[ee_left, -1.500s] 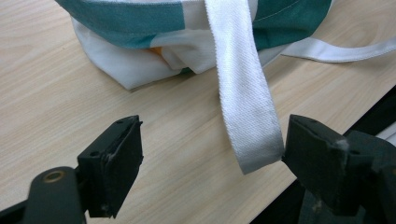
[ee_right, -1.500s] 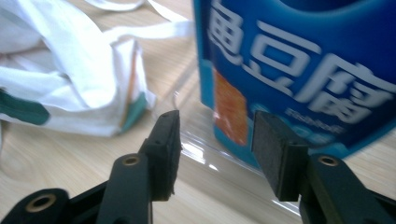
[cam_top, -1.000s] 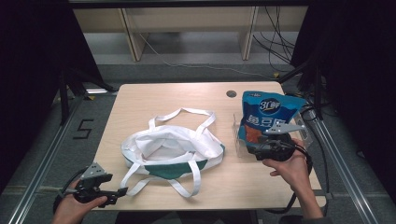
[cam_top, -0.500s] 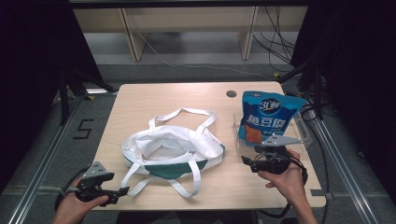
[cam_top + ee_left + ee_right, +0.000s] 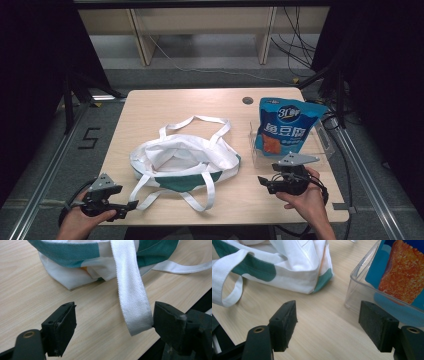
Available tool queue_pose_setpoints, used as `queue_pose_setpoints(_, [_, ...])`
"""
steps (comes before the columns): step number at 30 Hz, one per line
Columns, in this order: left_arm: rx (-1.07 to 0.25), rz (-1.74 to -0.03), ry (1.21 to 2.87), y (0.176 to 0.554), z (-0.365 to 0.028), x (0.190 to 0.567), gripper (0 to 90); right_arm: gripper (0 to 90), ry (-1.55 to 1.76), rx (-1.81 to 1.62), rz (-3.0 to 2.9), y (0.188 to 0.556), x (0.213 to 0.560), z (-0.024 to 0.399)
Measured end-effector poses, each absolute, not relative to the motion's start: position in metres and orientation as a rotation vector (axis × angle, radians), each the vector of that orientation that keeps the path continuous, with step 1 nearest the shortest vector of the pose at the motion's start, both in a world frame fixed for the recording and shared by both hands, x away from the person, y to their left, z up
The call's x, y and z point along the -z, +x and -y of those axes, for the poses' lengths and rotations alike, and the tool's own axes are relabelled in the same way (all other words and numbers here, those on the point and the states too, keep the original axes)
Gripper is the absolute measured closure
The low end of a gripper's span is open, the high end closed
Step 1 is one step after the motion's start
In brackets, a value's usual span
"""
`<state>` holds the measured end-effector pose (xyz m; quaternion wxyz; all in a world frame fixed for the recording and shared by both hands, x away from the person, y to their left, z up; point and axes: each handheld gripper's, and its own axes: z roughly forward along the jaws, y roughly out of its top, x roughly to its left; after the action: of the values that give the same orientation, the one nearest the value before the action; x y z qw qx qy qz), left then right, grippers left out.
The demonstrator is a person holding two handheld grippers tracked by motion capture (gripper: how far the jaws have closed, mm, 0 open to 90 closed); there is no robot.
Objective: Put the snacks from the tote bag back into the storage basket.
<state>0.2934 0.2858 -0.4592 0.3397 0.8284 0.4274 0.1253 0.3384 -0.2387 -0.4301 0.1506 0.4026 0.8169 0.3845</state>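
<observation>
Right claw (image 5: 264, 182) withdrew from snack pouch (image 5: 285, 127), jaws opening; pouch bottom hidden behind clear bin (image 5: 325, 145).

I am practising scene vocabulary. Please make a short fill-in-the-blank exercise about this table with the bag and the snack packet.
1. The blue snack packet stands in a clear ____.
2. The tote bag is white and ____.
3. The right gripper has its jaws ____.

Missing words: container; green; open
</observation>
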Motion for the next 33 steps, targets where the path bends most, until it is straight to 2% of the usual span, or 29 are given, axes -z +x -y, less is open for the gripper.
queue_pose_setpoints(33, [-0.341, -1.108, 2.182, 0.291, -0.286, 0.460, 18.9, 21.7, 1.122, -0.873, -2.463, 0.310, 0.466, 0.246])
